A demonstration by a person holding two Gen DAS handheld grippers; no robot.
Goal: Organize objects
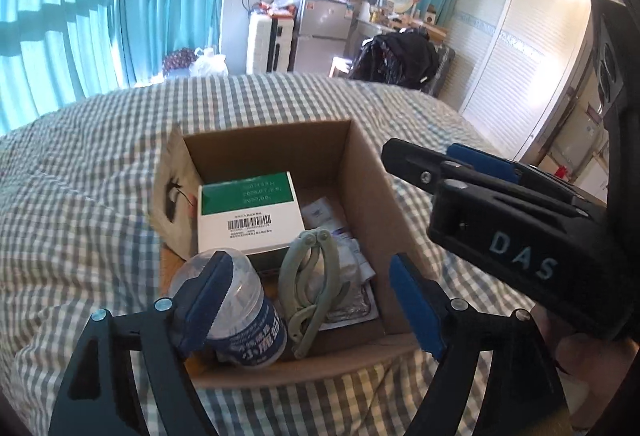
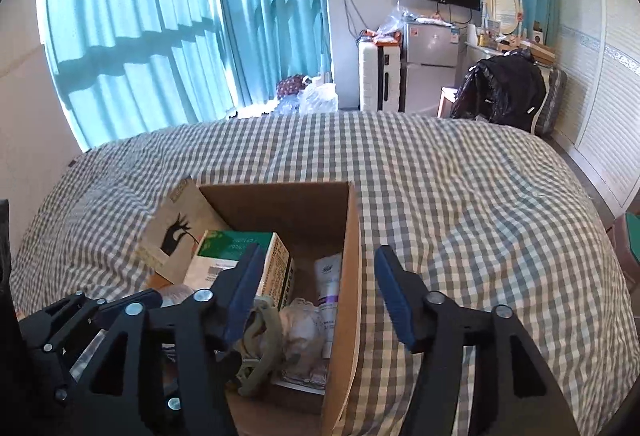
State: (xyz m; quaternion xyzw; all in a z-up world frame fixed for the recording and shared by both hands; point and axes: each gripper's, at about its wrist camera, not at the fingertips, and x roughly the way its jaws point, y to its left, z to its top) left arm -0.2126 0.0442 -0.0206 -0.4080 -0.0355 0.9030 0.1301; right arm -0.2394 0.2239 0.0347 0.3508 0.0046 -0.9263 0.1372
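An open cardboard box (image 1: 372, 188) (image 2: 344, 256) sits on a checked bed. Inside lie a green-and-white carton (image 1: 250, 214) (image 2: 236, 252), a clear bottle with a blue label (image 1: 244, 320), a grey-green folded hanger (image 1: 310, 288) (image 2: 260, 352), foil packets (image 1: 352, 300) and a white tube (image 2: 330, 288). My left gripper (image 1: 312, 308) is open and empty, hovering over the near part of the box, its left finger in front of the bottle. My right gripper (image 2: 316, 300) is open and empty above the box's right wall; it also shows at the right in the left wrist view (image 1: 480, 188).
The checked bedspread (image 2: 460, 216) spreads around the box. Teal curtains (image 2: 160, 28) hang at the back left. Beyond the bed stand a white suitcase (image 2: 378, 76), a small fridge (image 2: 430, 56), a chair with a black jacket (image 2: 504, 88) and a wardrobe (image 2: 600, 96).
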